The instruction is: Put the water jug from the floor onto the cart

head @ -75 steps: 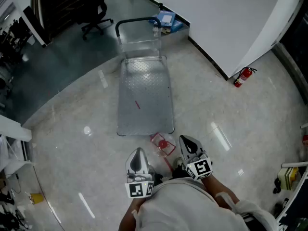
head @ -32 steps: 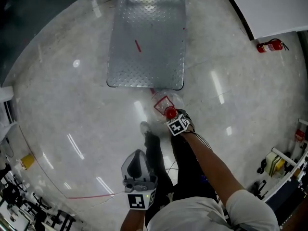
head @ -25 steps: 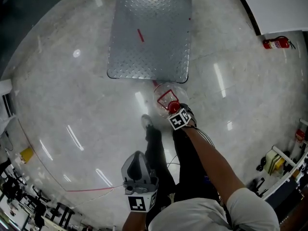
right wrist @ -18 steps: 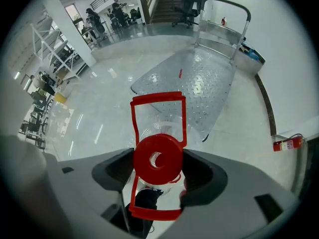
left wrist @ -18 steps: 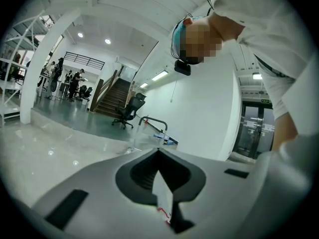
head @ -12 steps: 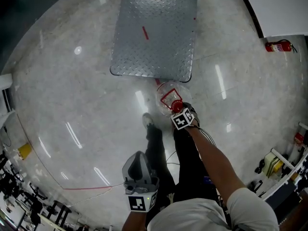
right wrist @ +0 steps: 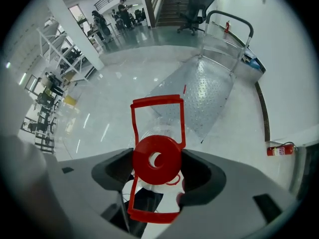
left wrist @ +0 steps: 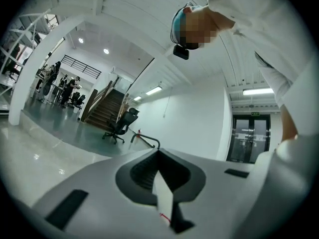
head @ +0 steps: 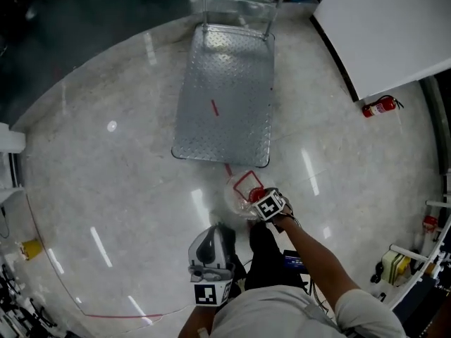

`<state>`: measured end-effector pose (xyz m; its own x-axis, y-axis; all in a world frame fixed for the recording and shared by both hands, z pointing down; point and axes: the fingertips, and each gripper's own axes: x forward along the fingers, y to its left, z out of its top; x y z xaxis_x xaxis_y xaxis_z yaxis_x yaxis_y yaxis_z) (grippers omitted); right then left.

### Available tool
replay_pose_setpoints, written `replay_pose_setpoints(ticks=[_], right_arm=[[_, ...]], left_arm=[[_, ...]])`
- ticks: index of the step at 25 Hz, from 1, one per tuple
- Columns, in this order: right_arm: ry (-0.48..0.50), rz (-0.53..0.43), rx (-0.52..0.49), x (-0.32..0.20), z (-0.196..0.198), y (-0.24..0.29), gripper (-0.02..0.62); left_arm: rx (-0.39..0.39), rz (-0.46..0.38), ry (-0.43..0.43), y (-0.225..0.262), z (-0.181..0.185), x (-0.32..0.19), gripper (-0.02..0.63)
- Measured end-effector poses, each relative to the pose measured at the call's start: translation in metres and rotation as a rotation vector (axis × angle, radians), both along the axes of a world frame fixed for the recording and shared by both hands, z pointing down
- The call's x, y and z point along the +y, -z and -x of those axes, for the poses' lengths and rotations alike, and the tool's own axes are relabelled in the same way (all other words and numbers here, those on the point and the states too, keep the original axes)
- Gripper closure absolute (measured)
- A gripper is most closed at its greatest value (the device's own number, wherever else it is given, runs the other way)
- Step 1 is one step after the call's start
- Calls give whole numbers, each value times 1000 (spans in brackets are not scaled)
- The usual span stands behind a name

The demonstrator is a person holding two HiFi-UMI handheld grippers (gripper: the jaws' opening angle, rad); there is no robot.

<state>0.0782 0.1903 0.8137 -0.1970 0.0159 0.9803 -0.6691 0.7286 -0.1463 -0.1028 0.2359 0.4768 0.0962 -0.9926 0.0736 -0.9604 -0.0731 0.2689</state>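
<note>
The water jug (head: 237,196) is clear, with a red cap (head: 255,194) and a red frame handle (head: 246,182). My right gripper (head: 258,198) is shut on its neck just short of the cart's near edge. In the right gripper view the red cap (right wrist: 157,158) sits between both jaws and the handle (right wrist: 157,103) sticks out ahead. I cannot tell whether the jug rests on the floor. The cart (head: 225,97) is a bare metal deck ahead, with its push handle (right wrist: 230,20) at the far end. My left gripper (head: 213,232) is shut on nothing beside my legs; its jaws meet (left wrist: 162,195).
A white wall (head: 384,27) runs along the right, with a red fire extinguisher (head: 380,106) at its foot. An office chair (right wrist: 192,8) stands beyond the cart. Shelving and gear crowd the right edge (head: 405,263). The floor is glossy pale stone (head: 113,182).
The head view has tilted up, so the whole cart shows now. The jug and my right gripper lie farther from the cart's near edge in the picture. My left gripper has hardly moved.
</note>
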Motion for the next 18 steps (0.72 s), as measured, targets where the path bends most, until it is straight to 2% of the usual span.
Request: replay_pose_setpoints(ticks=[3,5,7,10,13,18], right_arm=[[-63,-30,-1,-21,7,53,299],[-103,-58,-45,-40,23,81,299],[-133,-75,-81,-62,35,101,299],[-156,-99,-97,-95,40,122,299],[-135,-150,-85,-140,44,132,299],[-52,-232,-77,-223,62,127,299]], left_arm=[[15,-45,-21,21,24,-4,603],[-11,-85,-47,36,37,-7,603],[-55,-129,-80,50,39,-14,603],[-30,-151,-93,64,35,-33,603],[-11,-159,-86,73,30,-62,603],[-40,-168,-84,78,25,-125,603]])
